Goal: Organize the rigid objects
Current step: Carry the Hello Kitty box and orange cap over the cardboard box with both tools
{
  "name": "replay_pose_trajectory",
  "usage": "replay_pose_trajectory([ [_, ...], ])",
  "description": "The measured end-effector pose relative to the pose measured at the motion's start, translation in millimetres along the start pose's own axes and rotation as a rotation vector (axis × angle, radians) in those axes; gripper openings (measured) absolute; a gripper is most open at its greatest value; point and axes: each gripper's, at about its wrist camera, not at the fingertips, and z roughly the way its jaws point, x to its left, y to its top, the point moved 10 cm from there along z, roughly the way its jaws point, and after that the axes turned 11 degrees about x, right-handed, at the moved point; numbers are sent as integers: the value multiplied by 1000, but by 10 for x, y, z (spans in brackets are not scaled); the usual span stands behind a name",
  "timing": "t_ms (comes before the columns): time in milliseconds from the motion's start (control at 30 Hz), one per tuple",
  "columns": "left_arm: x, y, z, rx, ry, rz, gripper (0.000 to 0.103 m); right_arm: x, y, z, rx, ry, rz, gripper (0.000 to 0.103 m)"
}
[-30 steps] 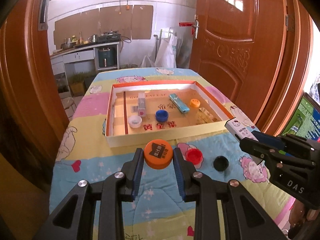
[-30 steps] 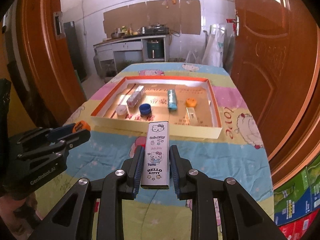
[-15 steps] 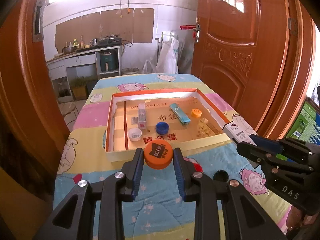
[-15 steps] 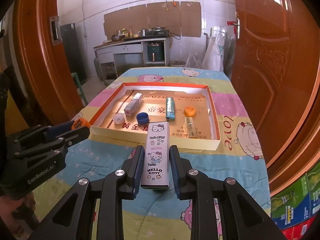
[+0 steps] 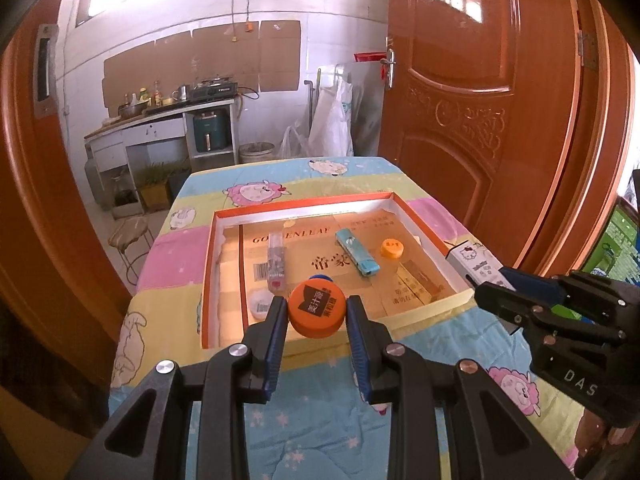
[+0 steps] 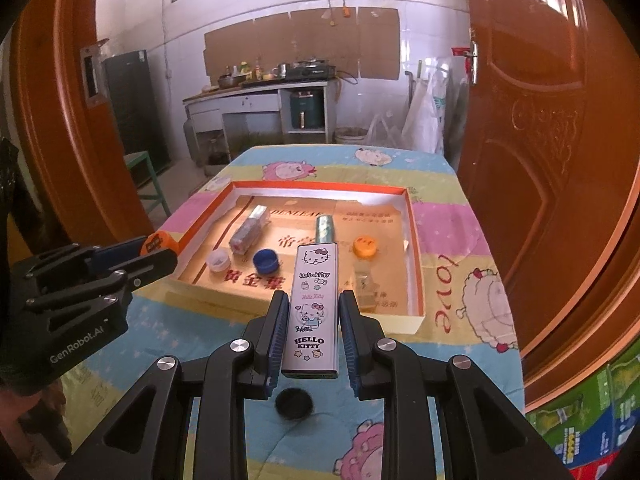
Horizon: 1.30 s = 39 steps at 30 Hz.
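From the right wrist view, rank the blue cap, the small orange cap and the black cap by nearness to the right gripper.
1. Black cap, on the cloth just under the right gripper.
2. Blue cap, inside the box, left of centre.
3. Small orange cap, inside the box, right, slightly farther back.

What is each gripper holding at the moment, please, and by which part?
Left gripper: orange bottle cap, jaws across its rim. Right gripper: Hello Kitty case, jaws on its long sides, near end.
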Motion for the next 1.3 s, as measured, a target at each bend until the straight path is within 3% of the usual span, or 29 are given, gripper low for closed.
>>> replay_pose_trajectory([
  [433,-32,337,265,27,-30,9,31,-254,287,206,15,-2,12,26],
  [767,-23,649,608,72,-67,-22,30,-245,494,507,62,50,7,26],
  [1300,20,685,1330,202,-49,-74,30,-283,481,1156,142,84,89,27],
])
